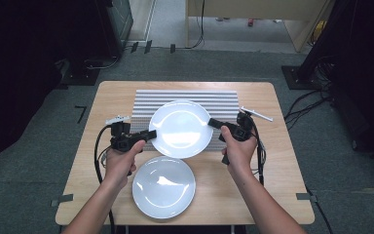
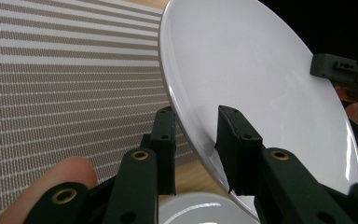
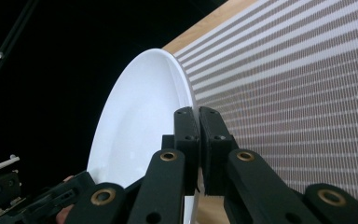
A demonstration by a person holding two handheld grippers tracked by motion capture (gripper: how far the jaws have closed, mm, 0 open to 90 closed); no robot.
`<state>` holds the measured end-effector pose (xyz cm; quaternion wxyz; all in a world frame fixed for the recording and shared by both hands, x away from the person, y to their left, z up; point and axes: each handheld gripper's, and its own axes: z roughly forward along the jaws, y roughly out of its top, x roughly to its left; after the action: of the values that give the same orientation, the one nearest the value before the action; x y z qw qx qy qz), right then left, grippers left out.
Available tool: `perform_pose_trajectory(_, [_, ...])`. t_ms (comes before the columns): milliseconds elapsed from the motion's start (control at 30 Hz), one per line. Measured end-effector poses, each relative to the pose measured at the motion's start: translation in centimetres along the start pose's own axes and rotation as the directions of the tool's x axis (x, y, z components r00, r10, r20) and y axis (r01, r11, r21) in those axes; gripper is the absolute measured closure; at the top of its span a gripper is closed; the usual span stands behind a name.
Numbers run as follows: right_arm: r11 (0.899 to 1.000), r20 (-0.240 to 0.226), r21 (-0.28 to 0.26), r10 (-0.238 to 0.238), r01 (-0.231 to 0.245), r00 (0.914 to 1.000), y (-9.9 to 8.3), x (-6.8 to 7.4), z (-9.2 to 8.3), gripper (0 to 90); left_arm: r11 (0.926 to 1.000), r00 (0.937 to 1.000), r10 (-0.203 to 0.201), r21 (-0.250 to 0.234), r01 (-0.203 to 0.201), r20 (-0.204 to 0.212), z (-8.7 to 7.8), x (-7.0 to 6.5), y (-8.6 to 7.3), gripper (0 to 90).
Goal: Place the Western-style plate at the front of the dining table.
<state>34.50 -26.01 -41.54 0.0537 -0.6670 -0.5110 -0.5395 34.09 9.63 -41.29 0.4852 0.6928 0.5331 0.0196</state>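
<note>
A white plate [image 1: 180, 129] hangs between both grippers over the striped mat [image 1: 185, 95], its near edge overlapping a second white plate [image 1: 163, 187] that lies flat on the table's front. My left gripper [image 1: 151, 134] holds the raised plate's left rim. In the left gripper view the jaws [image 2: 196, 112] straddle the plate's [image 2: 242, 70] rim, one above and one below it. My right gripper [image 1: 212, 122] is shut on the opposite rim. In the right gripper view its jaws [image 3: 198, 109] pinch the thin edge of the plate [image 3: 135, 126].
The wooden table [image 1: 282, 161] has bare wood on both sides of the mat and at the front right. Cables trail from both grippers down the table sides. Dark equipment and floor cables [image 1: 311, 97] surround the table.
</note>
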Motion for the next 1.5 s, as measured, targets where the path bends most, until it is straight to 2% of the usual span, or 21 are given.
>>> perform_pose_trajectory(267, [0.998,0.023,-0.018,0.059,-0.059,0.998,1.9,-2.0,2.7,87.5,0.999,0.9983,-0.027,0.034,0.029,-0.052,3.8,1.5,2.6,69.6])
perform_pose_trajectory(333, [0.997,0.029,-0.025,0.074,-0.073,0.9968,2.1,-2.4,3.3,87.5,0.9979,0.997,-0.045,0.043,0.048,-0.062,4.7,2.0,3.1,70.0])
perform_pose_trajectory(467, [0.994,0.042,-0.038,0.103,-0.101,0.9938,2.4,-3.8,4.6,87.4,0.9959,0.993,-0.049,0.07,0.057,-0.107,6.8,2.6,3.9,70.4])
perform_pose_trajectory(600, [0.989,0.058,-0.051,0.138,-0.136,0.9887,2.5,-5.3,5.8,87.5,0.9932,0.9894,-0.063,0.088,0.075,-0.131,8.8,3.4,4.4,70.4])
perform_pose_trajectory(867, [0.985,0.101,-0.068,0.163,-0.157,0.9814,2.1,-6.7,7.9,87.2,0.9854,0.9735,-0.097,0.118,0.123,-0.207,12.3,5.1,5.3,71.2])
perform_pose_trajectory(1000, [0.982,0.131,-0.078,0.181,-0.172,0.9746,2.0,-7.6,8.7,86.8,0.9812,0.9698,-0.089,0.147,0.125,-0.227,13.7,5.4,5.6,71.2])
perform_pose_trajectory(1100, [0.979,0.137,-0.08,0.195,-0.185,0.9712,1.9,-8.2,9.2,86.9,0.976,0.9592,-0.109,0.155,0.153,-0.261,14.7,5.6,5.7,71.2])
perform_pose_trajectory(1167, [0.979,0.153,-0.082,0.198,-0.188,0.9681,1.9,-8.6,9.5,86.6,0.9749,0.9552,-0.103,0.162,0.153,-0.277,15.4,5.6,5.9,71.1])
perform_pose_trajectory(1267, [0.975,0.159,-0.089,0.214,-0.202,0.9639,1.9,-9.0,9.7,86.4,0.9736,0.9514,-0.103,0.167,0.156,-0.29,16.1,5.6,6.3,71.3])
perform_pose_trajectory(1500, [0.975,0.177,-0.095,0.213,-0.199,0.9608,1.6,-9.3,10.4,85.7,0.9731,0.9389,-0.102,0.163,0.163,-0.329,16.9,5.8,6.6,71.2])
